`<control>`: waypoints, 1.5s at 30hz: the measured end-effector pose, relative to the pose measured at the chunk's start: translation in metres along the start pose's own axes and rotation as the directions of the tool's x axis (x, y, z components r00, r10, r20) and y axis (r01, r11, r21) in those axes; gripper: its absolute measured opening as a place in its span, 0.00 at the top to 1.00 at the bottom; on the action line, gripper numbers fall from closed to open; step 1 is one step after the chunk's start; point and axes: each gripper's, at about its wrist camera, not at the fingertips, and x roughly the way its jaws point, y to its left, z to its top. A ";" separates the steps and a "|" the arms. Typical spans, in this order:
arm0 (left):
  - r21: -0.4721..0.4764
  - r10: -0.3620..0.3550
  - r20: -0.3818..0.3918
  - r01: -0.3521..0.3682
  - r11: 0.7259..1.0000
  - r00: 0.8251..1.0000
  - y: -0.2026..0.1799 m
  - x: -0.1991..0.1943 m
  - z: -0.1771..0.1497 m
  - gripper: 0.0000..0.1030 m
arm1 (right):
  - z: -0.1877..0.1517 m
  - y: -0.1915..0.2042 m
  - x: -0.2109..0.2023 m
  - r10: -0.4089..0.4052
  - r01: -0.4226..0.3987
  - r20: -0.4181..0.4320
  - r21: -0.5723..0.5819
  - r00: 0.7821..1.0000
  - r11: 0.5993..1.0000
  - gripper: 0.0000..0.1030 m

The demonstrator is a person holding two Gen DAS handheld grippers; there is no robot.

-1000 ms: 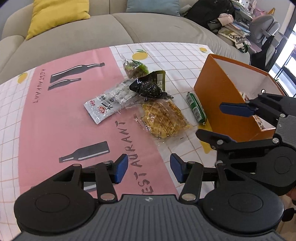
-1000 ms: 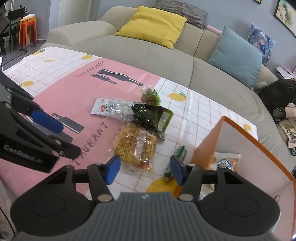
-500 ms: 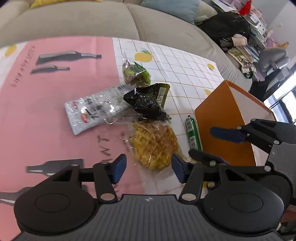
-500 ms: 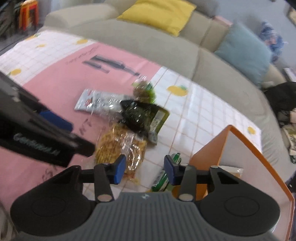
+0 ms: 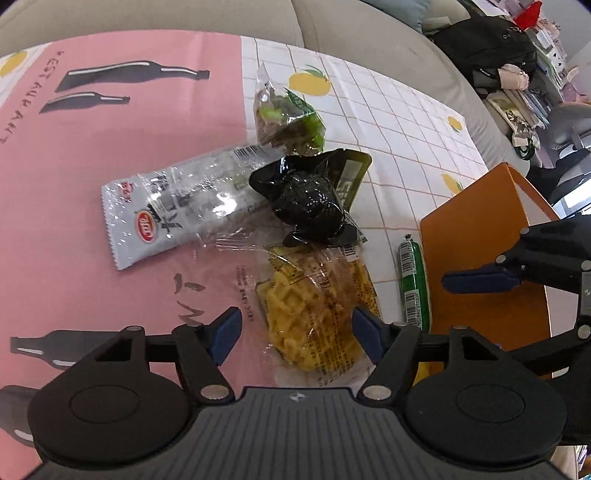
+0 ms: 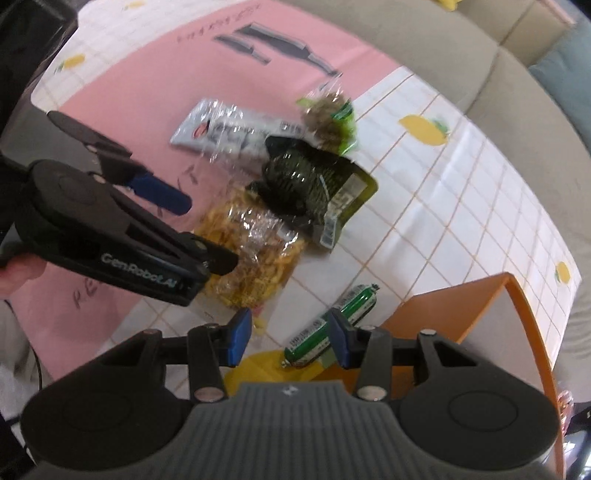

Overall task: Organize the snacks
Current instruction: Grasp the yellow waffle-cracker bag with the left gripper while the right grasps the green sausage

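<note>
My left gripper (image 5: 295, 334) points down over the yellow noodle snack pack (image 5: 314, 314). Its jaws are opening, the pack lies between the blue pads, and they do not press on it. In the right wrist view the left gripper (image 6: 195, 229) hangs over the same pack (image 6: 258, 258). My right gripper (image 6: 290, 338) is open and holds nothing. The green sausage stick (image 6: 343, 314) lies by its right finger, beside the orange box (image 6: 443, 314). A black snack pack (image 5: 310, 199), a silver packet (image 5: 173, 214) and a clear green-brown bag (image 5: 288, 122) lie further off.
The snacks lie on a pink and white checked tablecloth (image 5: 110, 147). A grey sofa (image 5: 369, 33) runs behind the table, with a black bag (image 5: 491, 48) on it. The orange box (image 5: 480, 229) stands open-topped at the right. A hand (image 6: 18, 273) holds the left gripper.
Both grippers came down closer to the snacks. The left one moved over the yellow pack and its jaws widened. The right one swung toward the green sausage and its jaws narrowed a little.
</note>
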 end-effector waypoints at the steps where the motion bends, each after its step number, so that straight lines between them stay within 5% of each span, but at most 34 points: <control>1: -0.004 0.000 -0.002 0.000 1.000 1.000 -0.001 0.002 0.000 0.18 | 0.002 -0.001 0.003 0.003 -0.004 -0.023 -0.018 1.000 1.000 0.58; 11: 0.046 0.084 0.026 -0.085 0.995 0.996 -0.024 0.013 0.004 0.06 | 0.017 -0.004 0.034 -0.001 -0.023 -0.211 -0.111 0.978 0.994 0.55; 14: 0.006 0.089 0.037 -0.090 0.996 0.995 -0.021 0.014 0.008 0.05 | 0.019 -0.004 0.039 0.012 -0.035 -0.227 -0.097 0.974 0.995 0.47; 19: 0.014 0.119 0.048 -0.119 0.993 0.992 -0.025 0.015 0.010 0.11 | 0.021 -0.009 0.041 0.021 -0.035 -0.220 -0.058 0.975 0.998 0.47; 23: -0.003 0.132 0.040 -0.132 0.991 0.990 -0.017 0.010 0.006 0.14 | 0.016 -0.017 0.044 0.062 -0.058 -0.222 0.023 0.973 0.998 0.68; 27: 0.002 0.146 0.031 -0.147 0.989 0.989 -0.005 0.000 0.000 0.16 | 0.011 -0.011 0.039 0.090 -0.082 -0.170 0.054 0.981 0.995 0.70; 36: 0.016 0.179 -0.043 -0.178 0.984 0.983 0.020 -0.024 -0.017 0.15 | 0.010 0.025 0.030 0.213 -0.203 -0.144 0.081 0.966 0.976 0.70; 45: -0.026 0.242 -0.025 -0.243 0.970 0.970 0.006 -0.018 -0.022 0.05 | 0.002 0.009 0.013 0.203 -0.192 -0.054 0.154 0.978 0.969 0.56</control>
